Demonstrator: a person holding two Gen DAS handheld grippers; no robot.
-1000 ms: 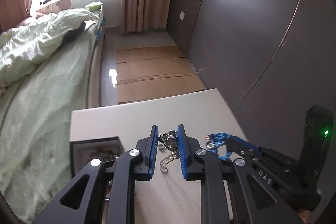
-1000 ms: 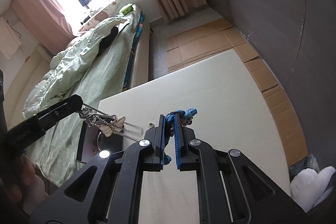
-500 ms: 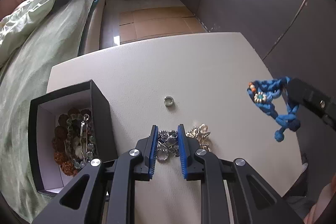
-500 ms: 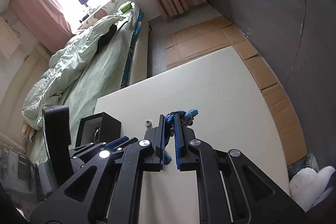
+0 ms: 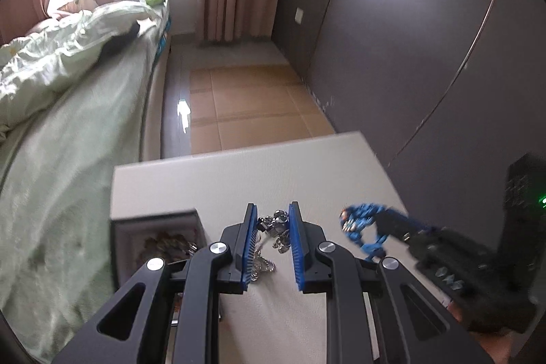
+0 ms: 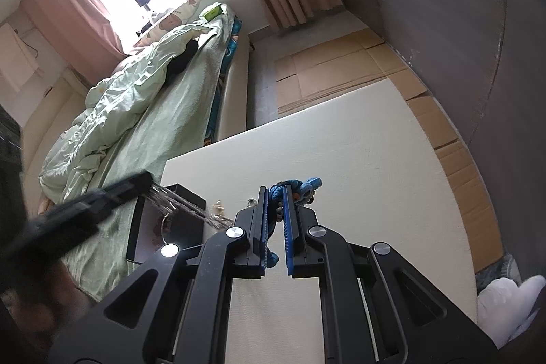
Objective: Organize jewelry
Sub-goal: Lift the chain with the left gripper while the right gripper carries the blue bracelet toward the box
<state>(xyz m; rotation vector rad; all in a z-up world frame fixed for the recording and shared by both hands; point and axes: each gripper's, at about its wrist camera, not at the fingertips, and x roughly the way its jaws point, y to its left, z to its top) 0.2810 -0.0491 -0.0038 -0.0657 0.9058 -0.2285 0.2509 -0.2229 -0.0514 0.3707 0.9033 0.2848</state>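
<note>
Silver jewelry: bunched between the tips of the left gripper, chain trailing down toward the white tabletop; from the right wrist view, stretched in blurred strands from the left gripper over the black box.
Blue braided bracelet: pinched at the tips of the right gripper, a knotted end dangling lower between the fingers; up off the table (contact with the surface not discernible).
Left gripper: narrowly parted, closed in on the silver jewelry; angled low and forward over the table's near part, just right of the box.
Right gripper: nearly closed, clamped on the bracelet; pointed across the tabletop, beside the left gripper on its right.
Black box: open, beaded pieces inside; at the table's left edge, close to the bed.
Small ring: lying on the table just left of the right gripper's tips.
Table edges: far edge bordering cardboard sheets on the floor; right edge near the dark wall; broad bare surface ahead and to the right.
Bed: pale green bedding, along the left side.
</note>
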